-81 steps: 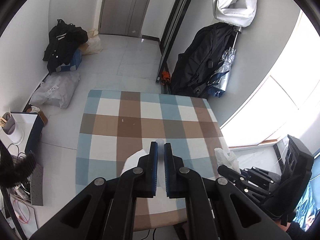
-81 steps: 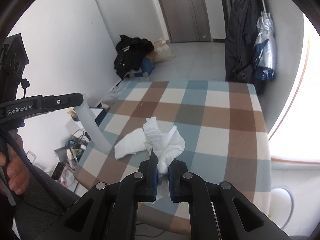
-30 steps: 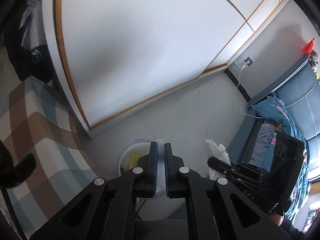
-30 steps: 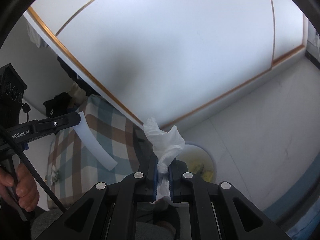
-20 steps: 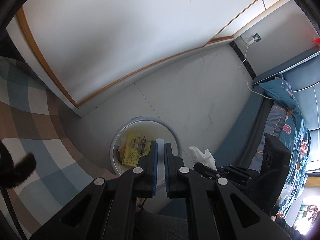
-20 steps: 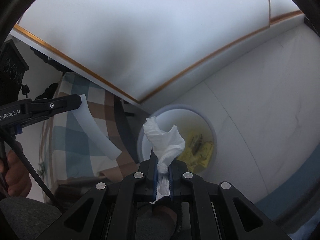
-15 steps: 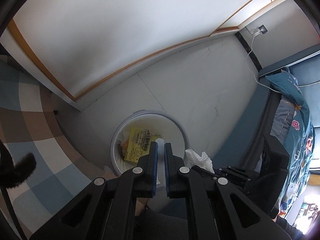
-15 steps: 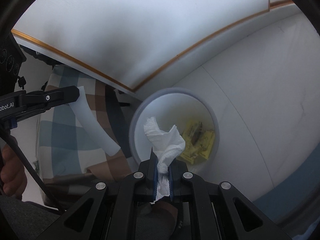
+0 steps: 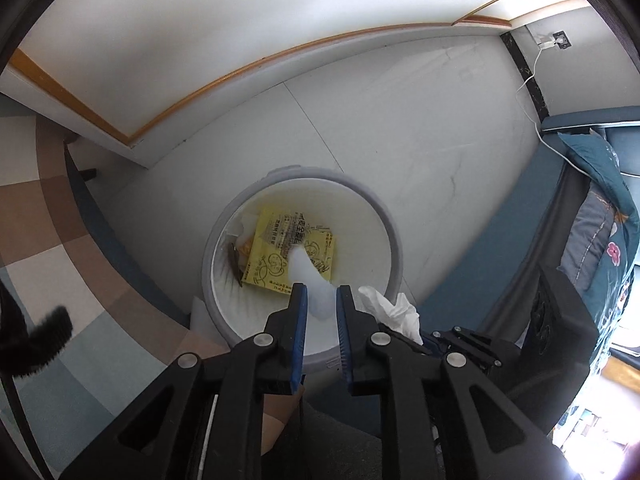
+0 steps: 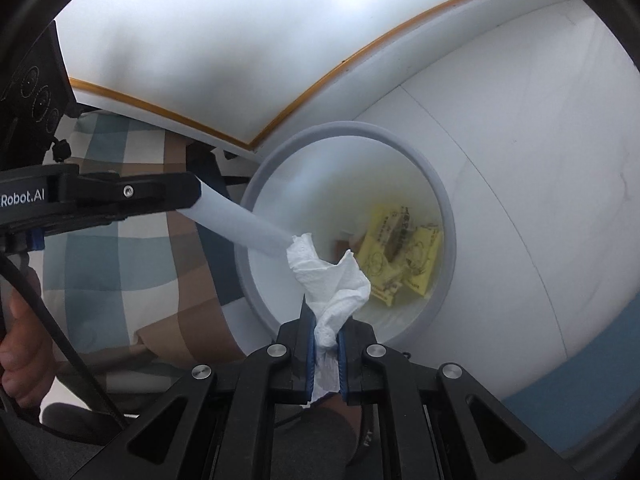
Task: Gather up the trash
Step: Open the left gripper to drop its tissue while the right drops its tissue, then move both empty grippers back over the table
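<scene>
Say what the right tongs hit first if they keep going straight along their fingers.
Likely the white bin's open mouth, then the yellow wrapper inside; depth is unclear. The right tongs grip a crumpled tissue.

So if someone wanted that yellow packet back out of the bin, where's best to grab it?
Straight down from above, I'd say. The yellow packet lies fairly flat low in the bin, and the bin's round wall blocks any sideways approach. Pinch an edge or corner rather than the flat middle. The crinkled right-hand edge looks slightly lifted, so fingers could probably close on it there.
</scene>
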A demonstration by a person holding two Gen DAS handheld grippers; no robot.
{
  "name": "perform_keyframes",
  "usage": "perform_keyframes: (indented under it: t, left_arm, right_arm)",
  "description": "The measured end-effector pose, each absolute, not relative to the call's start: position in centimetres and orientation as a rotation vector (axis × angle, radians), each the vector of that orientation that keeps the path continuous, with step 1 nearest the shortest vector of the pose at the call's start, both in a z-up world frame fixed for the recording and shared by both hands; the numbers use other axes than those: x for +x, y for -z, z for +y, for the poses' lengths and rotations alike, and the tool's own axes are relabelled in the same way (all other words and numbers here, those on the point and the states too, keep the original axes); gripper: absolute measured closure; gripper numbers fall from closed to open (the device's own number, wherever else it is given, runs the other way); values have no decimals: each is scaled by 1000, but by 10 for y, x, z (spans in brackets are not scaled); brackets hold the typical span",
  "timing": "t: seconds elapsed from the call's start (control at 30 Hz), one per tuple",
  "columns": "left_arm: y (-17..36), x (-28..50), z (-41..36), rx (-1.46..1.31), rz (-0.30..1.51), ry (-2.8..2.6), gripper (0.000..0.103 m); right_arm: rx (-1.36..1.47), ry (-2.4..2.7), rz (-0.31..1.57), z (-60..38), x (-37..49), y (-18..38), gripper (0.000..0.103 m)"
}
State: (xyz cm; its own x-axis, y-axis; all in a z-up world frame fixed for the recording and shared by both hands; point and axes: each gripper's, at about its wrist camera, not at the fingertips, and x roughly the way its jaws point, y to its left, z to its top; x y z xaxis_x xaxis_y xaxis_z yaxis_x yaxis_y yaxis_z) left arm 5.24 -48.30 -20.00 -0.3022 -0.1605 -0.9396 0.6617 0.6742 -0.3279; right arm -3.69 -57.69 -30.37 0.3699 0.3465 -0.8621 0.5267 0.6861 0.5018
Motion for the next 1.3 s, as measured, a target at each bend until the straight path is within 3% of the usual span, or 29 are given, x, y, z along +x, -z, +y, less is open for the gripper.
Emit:
perform_keyframes:
  t: [0.1,0.17,0.5,0.63,0.9,1.1,1.23,1.3]
  left_arm:
    - [198,50,-479,433,1680,844,76]
    - [194,53,-474,415,1659,827,58]
    - [167,63,-460,362,1559,773,37]
    - [153,63,-455,359,1528,772,35]
    - [143,71,-434,297,1513,734,35]
    - [138,64,-428,304,1482,744,35]
    - [131,58,-426,302,1445,760,35]
    - [128,55,-425,309,1431,775,35]
  right_arm:
    - [875,126,1235,-577,-33,310,94]
    - [869,125,1239,-578,-33,312,93]
    - [896,113,1239,-578,-33,320,92]
    - [896,117,1242,-580,-32,320,90]
    - [883,133,1222,-586,-37,309,60]
    - [883,155,1201,-590,-49,298,59]
    - [884,199,1177,-596,-60,288,48]
    - [893,207,1158,-599,-66,282,47]
